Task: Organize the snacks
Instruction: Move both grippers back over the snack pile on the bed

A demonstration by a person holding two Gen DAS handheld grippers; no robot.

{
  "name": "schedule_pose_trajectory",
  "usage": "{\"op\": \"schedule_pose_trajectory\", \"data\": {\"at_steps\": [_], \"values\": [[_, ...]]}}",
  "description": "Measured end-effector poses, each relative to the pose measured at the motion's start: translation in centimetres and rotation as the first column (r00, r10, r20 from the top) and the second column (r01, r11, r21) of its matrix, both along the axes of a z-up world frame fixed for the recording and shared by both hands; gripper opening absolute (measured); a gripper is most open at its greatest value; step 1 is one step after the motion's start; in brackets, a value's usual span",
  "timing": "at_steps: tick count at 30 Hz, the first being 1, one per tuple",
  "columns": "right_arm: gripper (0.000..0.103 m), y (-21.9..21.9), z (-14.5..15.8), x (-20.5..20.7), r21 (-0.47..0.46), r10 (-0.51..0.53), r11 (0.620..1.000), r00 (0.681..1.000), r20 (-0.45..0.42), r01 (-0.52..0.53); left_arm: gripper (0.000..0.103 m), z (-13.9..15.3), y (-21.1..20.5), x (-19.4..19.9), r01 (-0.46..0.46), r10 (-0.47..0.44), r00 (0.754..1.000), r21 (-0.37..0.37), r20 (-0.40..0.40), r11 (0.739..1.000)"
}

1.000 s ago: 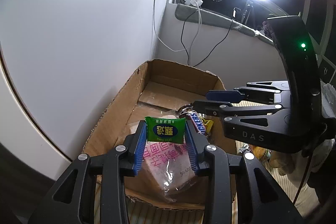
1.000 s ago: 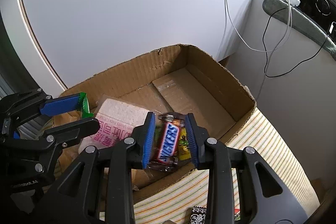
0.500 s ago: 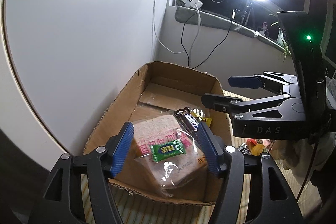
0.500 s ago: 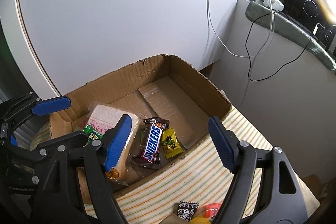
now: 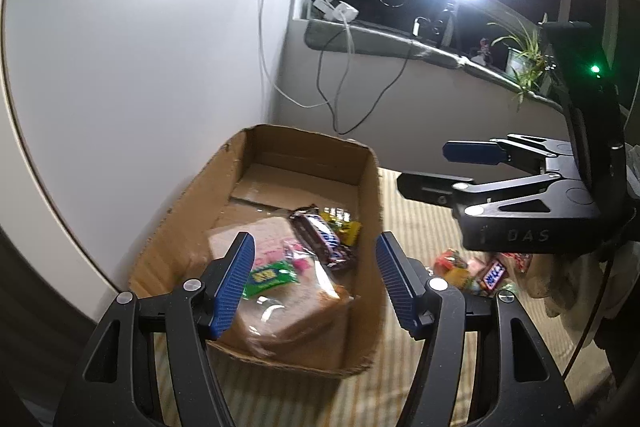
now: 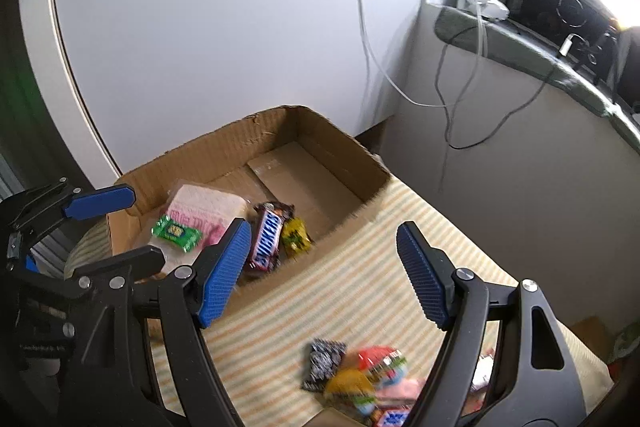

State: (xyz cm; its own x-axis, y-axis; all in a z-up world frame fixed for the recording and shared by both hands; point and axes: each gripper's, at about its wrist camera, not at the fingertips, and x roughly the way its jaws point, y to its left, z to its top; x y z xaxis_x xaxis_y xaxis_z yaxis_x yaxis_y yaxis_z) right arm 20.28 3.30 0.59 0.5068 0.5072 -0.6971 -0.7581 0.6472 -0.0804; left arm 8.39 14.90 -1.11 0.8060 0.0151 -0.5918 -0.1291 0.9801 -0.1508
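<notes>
Presently, largest first: white wall (image 6: 224, 27), behind everything, with thin cables hanging down it. Striped tabletop (image 6: 340, 283), cream with pale lines, carrying all the goods. Cardboard box (image 5: 372, 195), open-topped, standing on the tabletop against the wall; its far half shows bare cardboard floor, its near half holds the sorted snacks. Left tongs (image 5: 312, 283), spread wide, nothing between the blue pads, hovering over the box's near end; seen also from the right wrist view at (image 6: 116, 227). Right tongs (image 6: 324, 271), likewise spread wide and holding nothing, hanging above the tabletop just outside the box's long wall; seen from the left wrist view at (image 5: 440, 167). Bread packet (image 6: 208, 207), clear wrap with pink print, lying flat in the box's near end. Loose snack pile (image 6: 360, 383), on the tabletop outside the box, mixed wrappers in black, red, yellow and pink, blurred; the same pile at (image 5: 480, 267). Snickers bar (image 6: 268, 239), dark wrapper, lying in the box just beside the bread packet. Green sachet (image 6: 176, 231), resting on top of the bread packet. Yellow sachet (image 6: 296, 235), in the box, touching the Snickers bar on its far side from the bread.
</notes>
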Motion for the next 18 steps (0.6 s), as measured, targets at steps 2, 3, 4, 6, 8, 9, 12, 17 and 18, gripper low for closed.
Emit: {"op": "schedule_pose_trajectory", "data": {"at_steps": [2, 3, 4, 6, 8, 9, 12, 17, 18], "values": [[0.078, -1.4, 0.2, -0.1, 0.006, -0.02, 1.0, 1.0, 0.002, 0.02, 0.063, 0.0, -0.7, -0.1, 0.015, -0.015, 1.0, -0.005, -0.002, 1.0], [0.078, -2.2, 0.3, -0.2, 0.01, -0.032, 0.999, 0.999, 0.003, 0.032, 0.063, -0.1, -1.0, -0.1, 0.023, -0.023, 1.0, -0.008, -0.003, 1.0], [0.078, -3.0, 0.4, -0.3, 0.012, -0.046, 0.999, 0.999, 0.006, 0.046, 0.063, -0.2, -1.4, -0.1, 0.031, -0.031, 1.0, -0.013, -0.005, 0.999], [0.078, -4.6, 0.6, -0.4, 0.018, -0.07, 0.997, 0.998, 0.01, 0.07, 0.063, -0.3, -2.3, -0.1, 0.05, -0.05, 0.999, -0.02, -0.008, 0.999], [0.078, -6.0, 0.7, -0.6, 0.018, -0.087, 0.996, 0.996, 0.014, 0.087, 0.06, -0.4, -3.4, 0.0, 0.072, -0.072, 0.997, -0.022, -0.011, 0.997], [0.078, -6.8, 0.7, -0.6, 0.019, -0.099, 0.995, 0.995, 0.017, 0.099, 0.059, -0.5, -3.9, 0.0, 0.083, -0.084, 0.996, -0.024, -0.012, 0.996], [0.078, -9.4, 0.5, -0.9, 0.014, -0.134, 0.991, 0.991, 0.025, 0.134, 0.058, -0.8, -5.3, 0.3, 0.118, -0.118, 0.993, -0.027, -0.021, 0.993], [0.078, -13.7, -0.5, -1.2, 0.0, -0.181, 0.983, 0.983, 0.004, 0.181, 0.052, -1.7, -7.6, 0.6, 0.174, -0.175, 0.983, -0.031, -0.046, 0.984], [0.078, -14.5, -0.7, -1.3, -0.004, -0.191, 0.982, 0.982, 0.0, 0.191, 0.052, -1.9, -8.1, 0.8, 0.182, -0.184, 0.982, -0.031, -0.053, 0.983]]}}
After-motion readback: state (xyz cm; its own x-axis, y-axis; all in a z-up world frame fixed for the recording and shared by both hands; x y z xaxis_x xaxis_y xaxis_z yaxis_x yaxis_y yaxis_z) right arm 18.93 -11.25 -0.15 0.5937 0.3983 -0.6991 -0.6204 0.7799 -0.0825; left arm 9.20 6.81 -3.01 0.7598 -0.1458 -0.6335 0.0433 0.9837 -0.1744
